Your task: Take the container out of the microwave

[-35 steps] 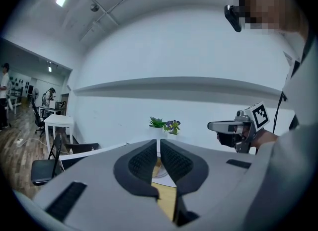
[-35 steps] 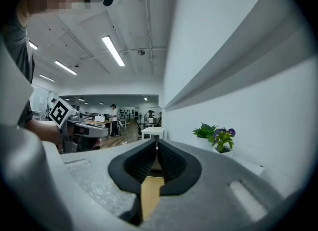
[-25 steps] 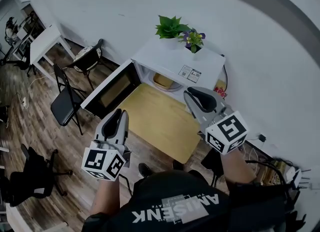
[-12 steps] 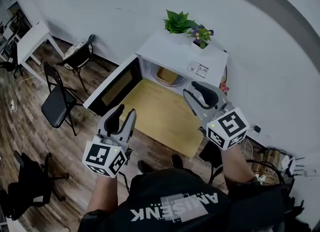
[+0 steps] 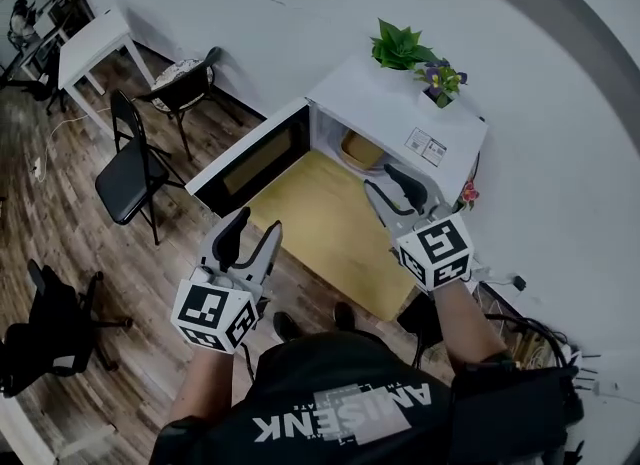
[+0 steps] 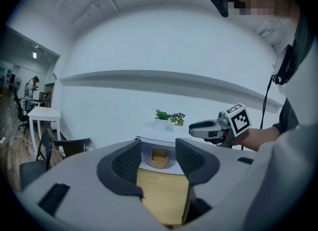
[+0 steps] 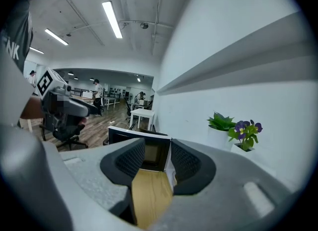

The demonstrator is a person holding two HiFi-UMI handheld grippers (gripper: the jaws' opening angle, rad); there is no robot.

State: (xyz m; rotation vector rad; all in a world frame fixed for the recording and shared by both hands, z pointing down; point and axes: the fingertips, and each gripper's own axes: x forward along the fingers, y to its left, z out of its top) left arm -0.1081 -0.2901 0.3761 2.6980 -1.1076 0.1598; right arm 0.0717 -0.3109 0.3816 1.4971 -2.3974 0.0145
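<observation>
Wooden table (image 5: pixel 335 243) stood before the open microwave (image 5: pixel 400 113), container (image 5: pixel 362 150) inside it, chairs (image 5: pixel 130 178) leftward. Left gripper (image 6: pixel 159 155): jaws opening, empty, container beyond. Right gripper (image 7: pixel 157 155): jaws opening, empty, facing the microwave's door (image 7: pixel 134 133).

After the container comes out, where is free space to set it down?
The wooden table in front of the microwave is bare, bordered by the open door on its left. The microwave's top is crowded at the back: a green plant and a flowering plant stand there. The container sits inside.
</observation>
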